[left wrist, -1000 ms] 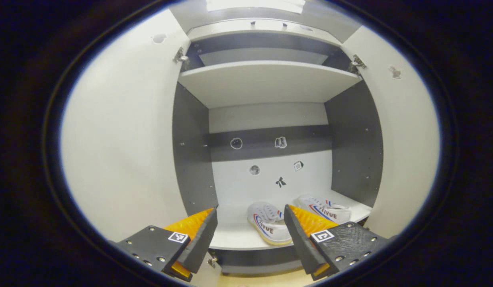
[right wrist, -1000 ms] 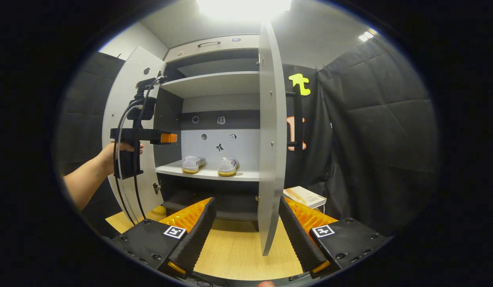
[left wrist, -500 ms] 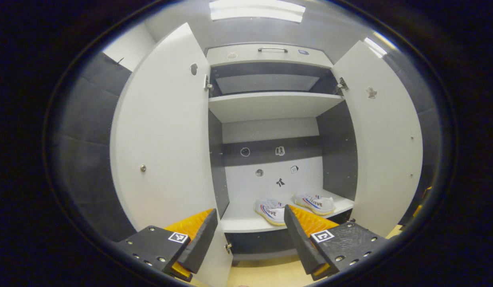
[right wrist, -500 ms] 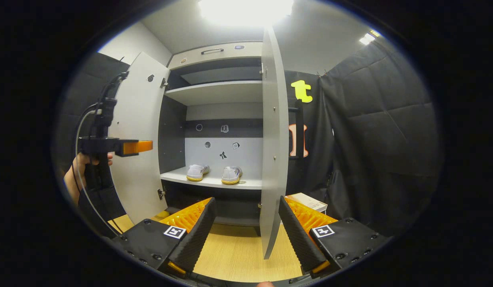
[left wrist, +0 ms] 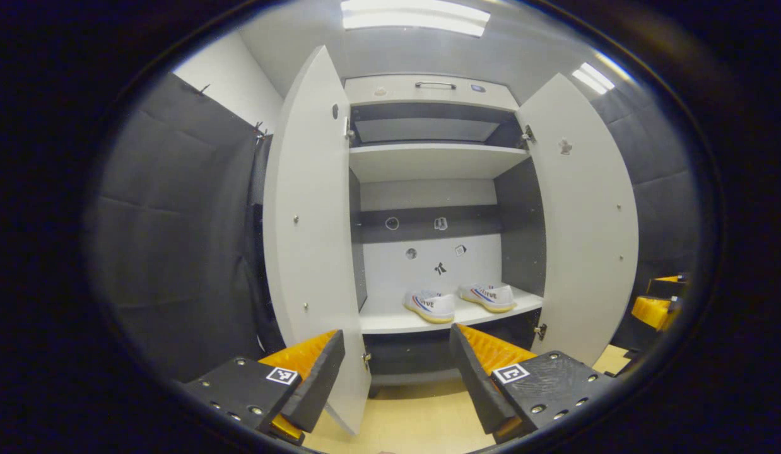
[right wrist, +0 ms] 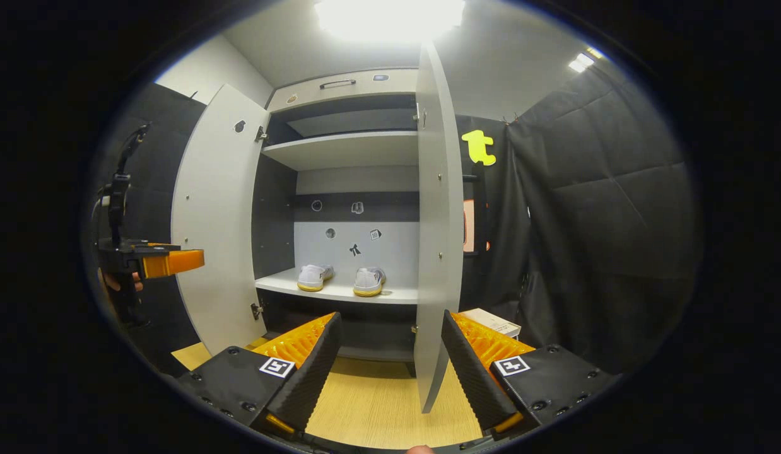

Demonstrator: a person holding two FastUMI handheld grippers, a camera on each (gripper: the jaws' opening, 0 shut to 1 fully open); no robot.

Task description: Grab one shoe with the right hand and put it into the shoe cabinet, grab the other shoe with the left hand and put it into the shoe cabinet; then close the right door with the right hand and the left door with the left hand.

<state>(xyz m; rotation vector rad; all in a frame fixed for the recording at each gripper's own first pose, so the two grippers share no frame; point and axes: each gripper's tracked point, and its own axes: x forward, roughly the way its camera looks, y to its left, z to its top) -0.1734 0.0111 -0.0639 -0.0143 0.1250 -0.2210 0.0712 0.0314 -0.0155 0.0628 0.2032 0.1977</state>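
Both shoes [left wrist: 457, 301] sit side by side on the lower shelf [left wrist: 390, 321] of the shoe cabinet [left wrist: 428, 91], ahead of the left claw [left wrist: 397, 366], which gapes wide and empty beside the open left door [left wrist: 308, 239]. The right claw [right wrist: 390, 359] is likewise wide, the right door [right wrist: 438, 239] edge standing between its fingers, untouched.

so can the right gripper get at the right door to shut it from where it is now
Probably yes. The right gripper is open with the right door edge-on just ahead between its fingers, nothing between them. Both shoes sit clear inside on the shelf.
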